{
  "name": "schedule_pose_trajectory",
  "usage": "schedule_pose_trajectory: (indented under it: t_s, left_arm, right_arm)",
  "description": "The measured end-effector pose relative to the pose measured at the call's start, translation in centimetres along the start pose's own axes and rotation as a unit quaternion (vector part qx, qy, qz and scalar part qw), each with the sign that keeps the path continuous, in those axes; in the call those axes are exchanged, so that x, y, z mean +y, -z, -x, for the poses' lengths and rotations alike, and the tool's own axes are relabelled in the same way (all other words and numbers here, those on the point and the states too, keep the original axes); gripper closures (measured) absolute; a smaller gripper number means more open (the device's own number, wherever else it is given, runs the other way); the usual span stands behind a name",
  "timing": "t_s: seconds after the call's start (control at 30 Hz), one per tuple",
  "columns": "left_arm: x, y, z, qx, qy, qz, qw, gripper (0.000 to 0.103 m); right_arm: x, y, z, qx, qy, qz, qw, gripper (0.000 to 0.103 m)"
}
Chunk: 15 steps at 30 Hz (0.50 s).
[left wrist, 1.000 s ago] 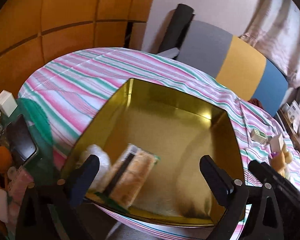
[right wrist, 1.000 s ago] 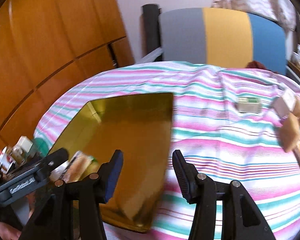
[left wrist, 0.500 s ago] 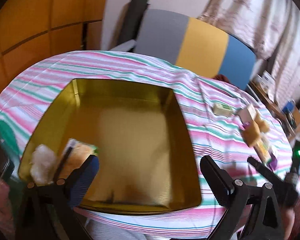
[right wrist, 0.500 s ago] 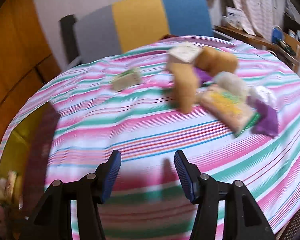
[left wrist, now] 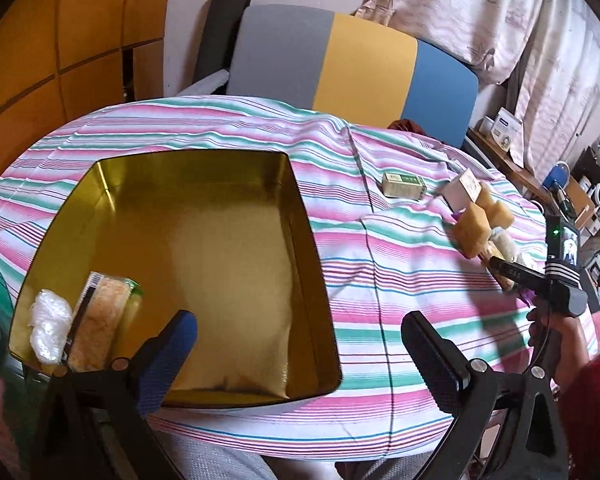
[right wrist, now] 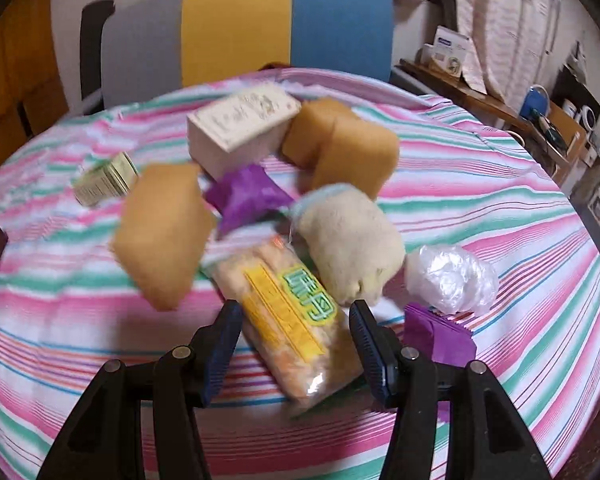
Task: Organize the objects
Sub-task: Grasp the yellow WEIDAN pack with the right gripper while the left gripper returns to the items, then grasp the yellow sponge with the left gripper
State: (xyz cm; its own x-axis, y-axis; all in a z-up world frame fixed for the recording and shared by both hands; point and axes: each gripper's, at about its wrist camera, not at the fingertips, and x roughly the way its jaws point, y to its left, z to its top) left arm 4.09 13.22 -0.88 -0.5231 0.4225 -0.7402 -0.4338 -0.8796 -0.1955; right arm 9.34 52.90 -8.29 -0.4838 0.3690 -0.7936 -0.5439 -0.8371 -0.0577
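A gold tin box (left wrist: 112,184) sits on the striped tablecloth at the left; inside its near-left corner lie a cracker packet (left wrist: 96,316) and a crumpled clear wrapper (left wrist: 48,324). My left gripper (left wrist: 298,344) is open and empty over the tin's near edge. My right gripper (right wrist: 296,332) is open, its fingers either side of a cracker packet (right wrist: 292,316) with green print. Around that lie tan sponge blocks (right wrist: 160,236), a cream cloth lump (right wrist: 348,240), purple wrappers (right wrist: 248,196), a white box (right wrist: 240,128), and a clear plastic ball (right wrist: 452,280).
A small green-and-white box (left wrist: 403,185) lies alone between tin and pile. A grey, yellow and blue chair back (left wrist: 340,64) stands behind the table. A cluttered shelf (right wrist: 500,108) is at the right. Wooden panelling (left wrist: 60,40) is at the left.
The right gripper has swung from the tin over to the pile and closed in on the cracker packet. The left gripper has turned right, with the tin still below it.
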Motion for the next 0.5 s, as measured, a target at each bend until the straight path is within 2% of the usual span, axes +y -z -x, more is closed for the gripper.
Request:
schedule_pose_trajectory:
  t_s: [0.17, 0.3, 0.37, 0.43, 0.5]
  left_arm:
    - [-1.3, 0.1, -0.5, 0.007, 0.002, -0.02, 0.9998, 0.0]
    - [-2.4, -0.2, -0.7, 0.009, 0.008, -0.03, 0.9995, 0.0]
    - [-3.1, -0.5, -0.7, 0.007, 0.013, -0.038, 0.9992, 0.0]
    - [-4.0, -0.8, -0.8, 0.005, 0.015, -0.048, 0.9987, 0.0]
    - [-4.9, -1.2, -1.1, 0.006, 0.021, -0.058, 0.9981, 0.0]
  right_arm:
    - [0.2, 0.9, 0.4, -0.006, -0.041, 0.015, 0.999, 0.046]
    - [0.8, 1.1, 0.4, -0.008, -0.053, 0.037, 0.998, 0.046]
    - [0.2, 0.8, -0.3, 0.003, -0.065, 0.009, 0.998, 0.046]
    - [-0.6, 0.8, -0.4, -0.007, -0.08, -0.039, 0.996, 0.046]
    - [-1.3, 0.7, -0.7, -0.011, -0.082, -0.083, 0.993, 0.052]
